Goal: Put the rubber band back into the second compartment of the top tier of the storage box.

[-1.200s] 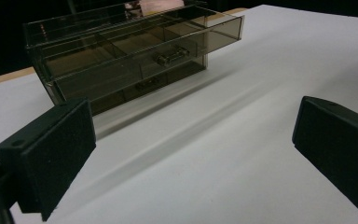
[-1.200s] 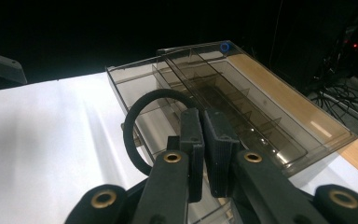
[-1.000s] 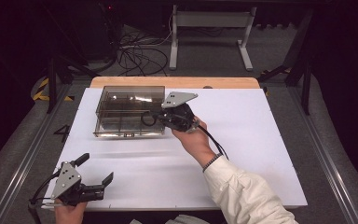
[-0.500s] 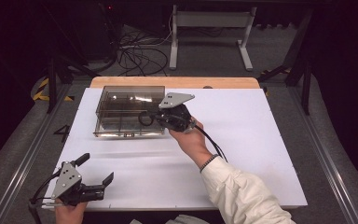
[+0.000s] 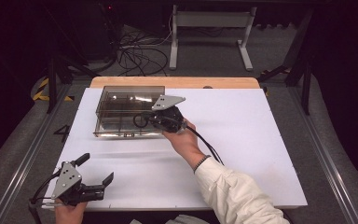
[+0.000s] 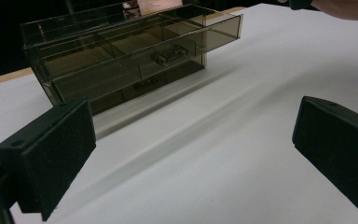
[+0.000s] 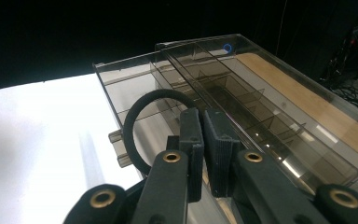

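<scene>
A white sheet (image 5: 261, 140) covers a wooden table (image 5: 177, 82) that stands on grey carpet (image 5: 335, 140) in a dark room, with tangled black cables (image 5: 140, 53) and a grey metal stand (image 5: 209, 21) on the floor beyond.

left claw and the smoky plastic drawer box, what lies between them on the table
Nothing: in the left gripper view only bare white table top stretches from the open left claw to the drawer box. The high view agrees.
</scene>
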`<state>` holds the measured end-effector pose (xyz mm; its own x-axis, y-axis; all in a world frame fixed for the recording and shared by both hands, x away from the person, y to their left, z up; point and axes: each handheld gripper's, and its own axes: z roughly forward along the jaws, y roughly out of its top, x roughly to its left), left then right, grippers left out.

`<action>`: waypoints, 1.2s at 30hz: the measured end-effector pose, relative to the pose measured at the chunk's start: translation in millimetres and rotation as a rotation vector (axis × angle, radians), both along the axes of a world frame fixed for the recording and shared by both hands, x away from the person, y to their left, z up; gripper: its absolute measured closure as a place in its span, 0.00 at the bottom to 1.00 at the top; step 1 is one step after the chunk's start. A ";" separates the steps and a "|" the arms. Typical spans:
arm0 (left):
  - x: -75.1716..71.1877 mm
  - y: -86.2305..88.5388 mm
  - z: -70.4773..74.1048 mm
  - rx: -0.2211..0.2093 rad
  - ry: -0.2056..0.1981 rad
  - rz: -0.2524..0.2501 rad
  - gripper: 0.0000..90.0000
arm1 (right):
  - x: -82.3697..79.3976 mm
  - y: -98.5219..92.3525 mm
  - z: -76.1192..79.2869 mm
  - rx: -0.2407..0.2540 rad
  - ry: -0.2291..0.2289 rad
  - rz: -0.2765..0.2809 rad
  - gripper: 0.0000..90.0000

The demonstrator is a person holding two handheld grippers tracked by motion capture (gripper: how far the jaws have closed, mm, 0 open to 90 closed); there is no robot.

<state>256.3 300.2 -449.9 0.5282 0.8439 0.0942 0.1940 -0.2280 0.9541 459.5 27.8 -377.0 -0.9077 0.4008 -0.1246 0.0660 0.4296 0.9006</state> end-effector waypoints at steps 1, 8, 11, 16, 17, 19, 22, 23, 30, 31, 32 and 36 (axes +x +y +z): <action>0.0 -0.1 0.0 -0.001 -0.001 0.001 0.00 | 0.8 1.0 -1.4 0.001 0.002 -0.001 0.96; 0.1 0.1 -0.1 -0.002 -0.001 0.000 0.00 | 6.6 6.9 -9.9 0.026 0.028 -0.012 0.96; 0.3 -0.1 -0.2 -0.002 0.000 -0.001 0.00 | 8.8 8.7 -12.7 0.041 0.042 -0.016 0.96; 0.2 0.1 -0.2 -0.002 -0.001 -0.002 0.00 | 10.8 13.0 -17.2 0.049 0.049 -0.022 0.96; 0.2 0.2 -0.2 -0.002 -0.001 -0.002 0.00 | 11.0 13.8 -17.8 0.049 0.049 -0.021 0.96; 0.3 0.2 -0.3 -0.002 -0.001 -0.001 0.00 | 11.1 15.2 -18.7 0.050 0.049 -0.022 0.96; 0.3 0.1 -0.3 -0.001 0.000 -0.003 0.00 | 10.9 17.6 -20.3 0.050 0.048 -0.031 0.96; 0.2 0.0 -0.2 -0.002 -0.001 -0.003 0.00 | 10.7 18.7 -20.9 0.047 0.047 -0.034 0.96; 0.5 -0.4 -0.3 -0.002 -0.001 -0.005 0.00 | 7.4 25.5 -23.2 0.029 0.029 -0.037 0.96; 0.6 -0.4 -0.3 -0.002 0.000 -0.005 0.00 | 7.4 26.1 -23.3 0.027 0.028 -0.036 0.96; 0.8 -0.5 -0.4 0.000 0.001 -0.005 0.00 | 7.3 26.5 -23.3 0.026 0.027 -0.037 0.96; 0.8 -1.0 -0.5 -0.001 0.002 -0.005 0.00 | 7.3 28.6 -23.9 0.021 0.030 -0.036 0.96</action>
<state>257.0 299.2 -450.5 0.5324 0.8415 0.0921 0.1945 -0.2276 0.9541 466.8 56.4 -400.9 -0.8957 0.4356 -0.0887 0.1081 0.4071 0.9070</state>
